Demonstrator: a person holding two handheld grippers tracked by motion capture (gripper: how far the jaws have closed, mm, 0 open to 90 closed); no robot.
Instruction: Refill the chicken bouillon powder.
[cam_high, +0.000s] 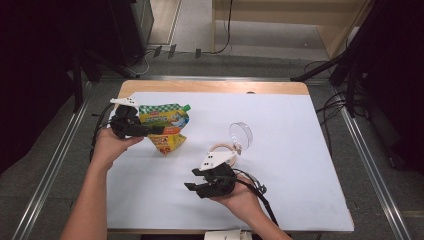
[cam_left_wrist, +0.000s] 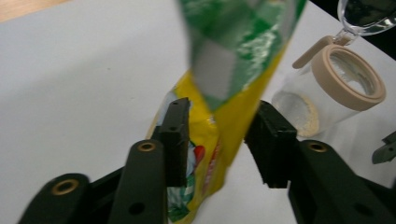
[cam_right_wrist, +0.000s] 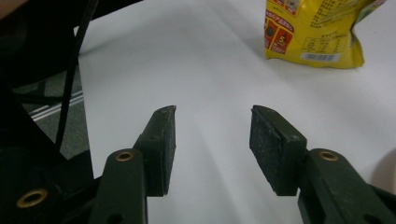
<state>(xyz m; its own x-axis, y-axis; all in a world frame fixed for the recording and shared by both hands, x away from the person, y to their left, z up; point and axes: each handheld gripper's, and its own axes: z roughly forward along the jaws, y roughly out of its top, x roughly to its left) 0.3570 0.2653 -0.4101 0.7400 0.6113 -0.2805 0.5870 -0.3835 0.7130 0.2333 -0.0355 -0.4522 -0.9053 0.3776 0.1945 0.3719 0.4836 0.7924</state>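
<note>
A green and yellow spouted pouch (cam_high: 165, 127) stands tilted at the left of the white mat; the left gripper view shows the same pouch (cam_left_wrist: 233, 70) running down between the jaws. My left gripper (cam_high: 157, 130) (cam_left_wrist: 224, 112) comes at it from the left, with both pads against its sides. A glass jar (cam_high: 222, 148) (cam_left_wrist: 327, 93) with a beige rim lies on its side mid-table, its clear hinged lid (cam_high: 241, 134) swung open. My right gripper (cam_high: 192, 180) (cam_right_wrist: 212, 116) hovers just in front of the jar, pointing left, open with nothing between its fingers.
The white mat (cam_high: 280, 165) covers a wooden table (cam_high: 210, 86). In the right gripper view the pouch (cam_right_wrist: 313, 32) lies far ahead. Dark stands and cables sit on the floor around the table. A small white object (cam_high: 225, 235) rests at the near edge.
</note>
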